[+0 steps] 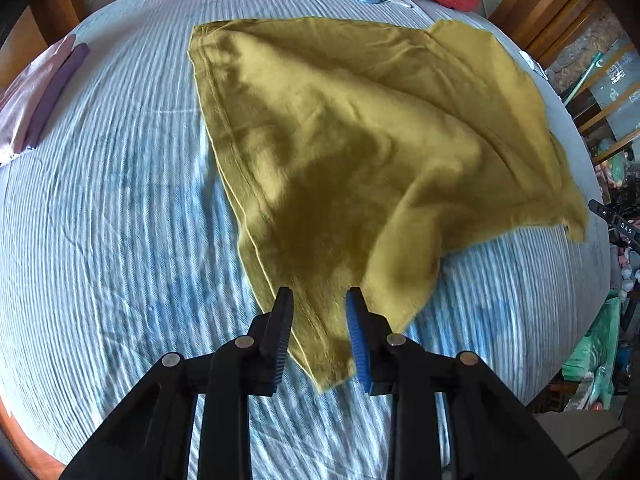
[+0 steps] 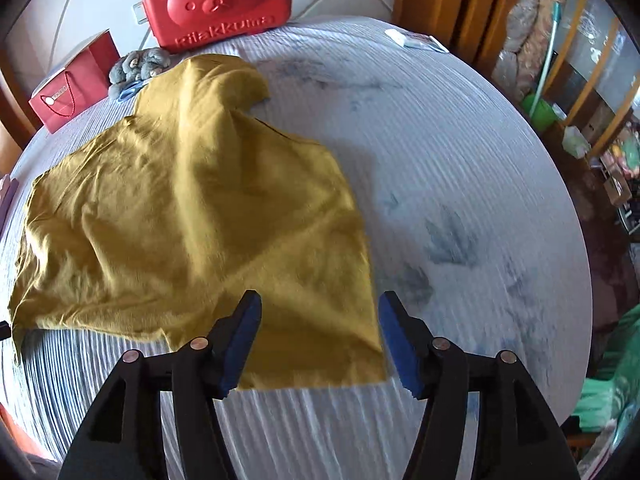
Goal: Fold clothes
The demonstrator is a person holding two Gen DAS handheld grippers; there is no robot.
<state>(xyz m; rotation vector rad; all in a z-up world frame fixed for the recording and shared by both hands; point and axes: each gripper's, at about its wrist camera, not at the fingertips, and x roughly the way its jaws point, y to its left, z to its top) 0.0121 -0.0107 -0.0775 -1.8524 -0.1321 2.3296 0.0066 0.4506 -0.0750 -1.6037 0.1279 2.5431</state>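
On the striped round table the mustard garment lies spread and rumpled, not yet squared, so I judge folding barely begun (both tongs released): my left gripper straddles its near corner, my right gripper its near-right corner.

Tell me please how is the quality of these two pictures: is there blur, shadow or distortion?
Left wrist view: strong fisheye bending at the edges, motion blur on the striped tablecloth, a dark shadow on the mustard garment just ahead of the left gripper. Right wrist view: same fisheye curve, streaked blur on the cloth near the right gripper, bright even daylight, red bear case fairly sharp.
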